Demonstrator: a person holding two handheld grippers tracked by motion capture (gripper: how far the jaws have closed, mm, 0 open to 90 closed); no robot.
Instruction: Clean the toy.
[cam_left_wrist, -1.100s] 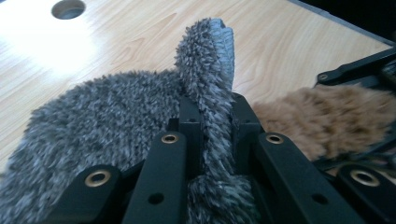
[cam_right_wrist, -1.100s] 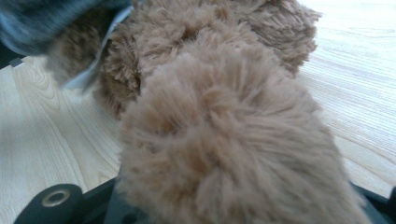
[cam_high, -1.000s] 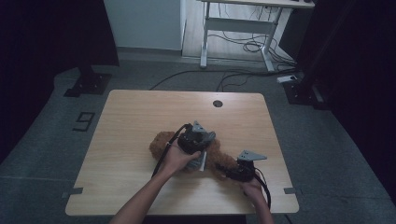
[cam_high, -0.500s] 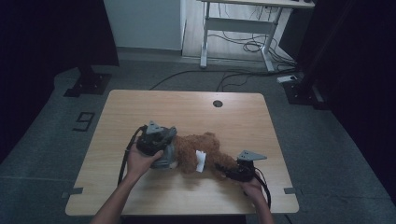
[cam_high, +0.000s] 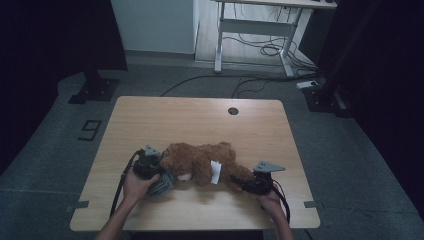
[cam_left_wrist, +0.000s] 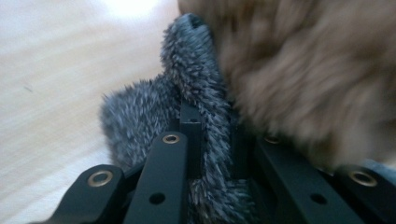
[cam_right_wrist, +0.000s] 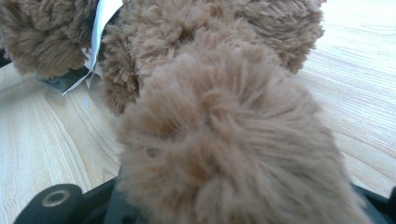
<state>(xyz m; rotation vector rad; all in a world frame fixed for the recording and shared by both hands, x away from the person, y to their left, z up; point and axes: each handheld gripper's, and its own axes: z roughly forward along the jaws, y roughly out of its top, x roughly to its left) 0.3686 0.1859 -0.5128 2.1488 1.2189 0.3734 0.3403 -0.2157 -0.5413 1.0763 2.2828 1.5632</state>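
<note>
The brown teddy bear (cam_high: 200, 162) lies on its side at the near middle of the table (cam_high: 150, 115). Our left gripper (cam_high: 148, 165) is clamped on a grey fuzzy cloth (cam_left_wrist: 205, 116) beside its head, right gripper (cam_high: 248, 181) pinching a leg. Risk: pull too hard & the fur slips out, or the bear drags off the near edge

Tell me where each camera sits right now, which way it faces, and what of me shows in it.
High view: fixed above the near edge, facing forward and down on the table; both forearms, left gripper and right gripper enter from the bottom.
Left gripper view: rides that gripper, looking along its jaws, shut on grey plush fabric.
Right gripper view: rides that gripper, looking along a brown furry limb between its jaws.
Shared: all three show the brown teddy bear; the high and right gripper views share its white tag.
</note>
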